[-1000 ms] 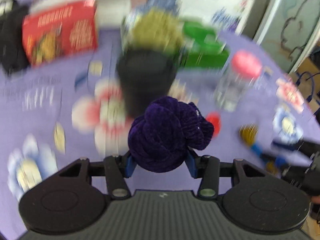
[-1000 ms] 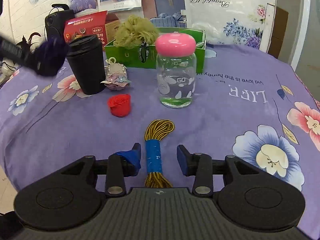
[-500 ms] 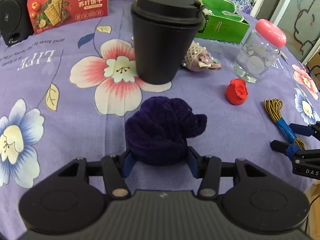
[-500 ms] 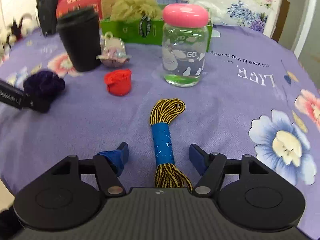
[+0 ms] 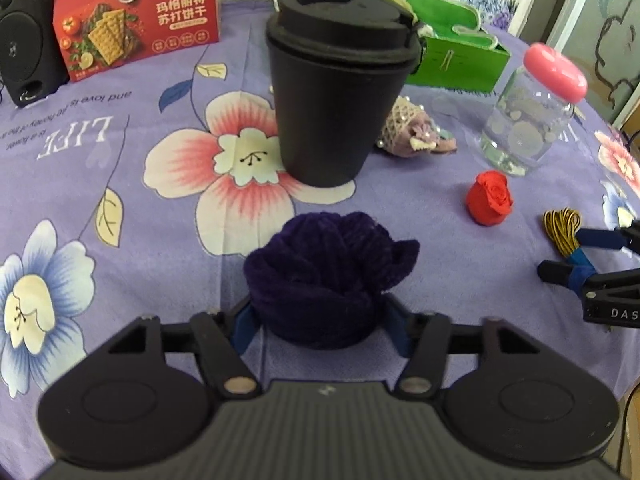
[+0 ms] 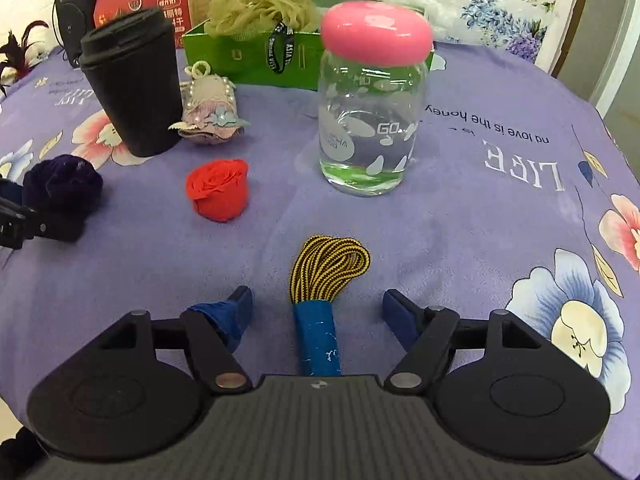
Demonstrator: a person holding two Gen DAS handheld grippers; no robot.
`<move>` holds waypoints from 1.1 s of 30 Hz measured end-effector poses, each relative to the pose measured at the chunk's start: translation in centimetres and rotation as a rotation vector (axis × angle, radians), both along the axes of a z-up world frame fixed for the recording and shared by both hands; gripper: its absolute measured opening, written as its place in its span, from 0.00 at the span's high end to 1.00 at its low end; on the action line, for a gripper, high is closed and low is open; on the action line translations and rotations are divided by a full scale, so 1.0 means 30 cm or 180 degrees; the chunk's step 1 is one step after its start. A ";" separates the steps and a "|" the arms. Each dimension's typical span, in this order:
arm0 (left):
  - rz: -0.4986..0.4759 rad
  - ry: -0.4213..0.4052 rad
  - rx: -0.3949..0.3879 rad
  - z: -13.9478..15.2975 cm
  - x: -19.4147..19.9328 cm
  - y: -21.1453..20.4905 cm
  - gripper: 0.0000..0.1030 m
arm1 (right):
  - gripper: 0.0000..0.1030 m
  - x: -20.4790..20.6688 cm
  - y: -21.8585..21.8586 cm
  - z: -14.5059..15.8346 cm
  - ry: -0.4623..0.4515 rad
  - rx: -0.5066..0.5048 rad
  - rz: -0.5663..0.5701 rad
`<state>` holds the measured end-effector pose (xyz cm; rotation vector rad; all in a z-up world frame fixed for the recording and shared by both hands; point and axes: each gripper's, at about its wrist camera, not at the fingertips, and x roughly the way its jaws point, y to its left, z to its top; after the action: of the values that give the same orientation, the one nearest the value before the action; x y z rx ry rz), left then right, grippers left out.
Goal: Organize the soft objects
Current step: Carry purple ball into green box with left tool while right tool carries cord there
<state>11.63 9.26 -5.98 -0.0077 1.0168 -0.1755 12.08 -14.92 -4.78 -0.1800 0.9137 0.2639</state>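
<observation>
Left wrist view: your left gripper (image 5: 320,314) was opening around the purple scrunchie (image 5: 326,276), setting it down; your right gripper (image 6: 316,310), jaws spreading clear of the cord bundle (image 6: 322,292), needed closing next.

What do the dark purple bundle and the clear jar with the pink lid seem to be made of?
Purple bundle: apparently plush chenille or velvet fabric; its ribbed, fuzzy, matte surface folds softly. Jar: probably glass, possibly clear plastic; it is transparent with bright reflections. Pink lid: smooth, slightly glossy, likely plastic or silicone.

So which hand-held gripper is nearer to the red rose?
Right, I judge, narrowly. The rose lies just ahead and left of the right hand-held gripper, which straddles the cord. The left one sits at the purple ball.
</observation>
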 end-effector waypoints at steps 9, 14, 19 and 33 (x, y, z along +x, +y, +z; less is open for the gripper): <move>0.0137 -0.0213 -0.0079 0.081 -0.017 0.030 0.50 | 1.00 -0.049 -0.052 0.008 -0.0042 0.0377 0.0053; 0.0125 -0.0275 -0.0121 0.144 -0.028 0.028 0.50 | 1.00 -0.101 -0.146 0.054 -0.0018 0.1061 -0.0102; 0.0009 -0.0364 -0.0166 0.236 -0.037 0.001 0.50 | 1.00 -0.137 -0.196 0.184 -0.0321 0.1486 -0.0081; -0.0300 -0.0702 -0.0023 0.605 0.615 -0.188 0.50 | 1.00 0.556 -0.063 0.554 -0.1026 0.0738 0.0525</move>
<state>30.08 3.63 12.18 0.0522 0.7969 -0.2603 28.77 -16.80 11.83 -0.0795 0.5437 0.4764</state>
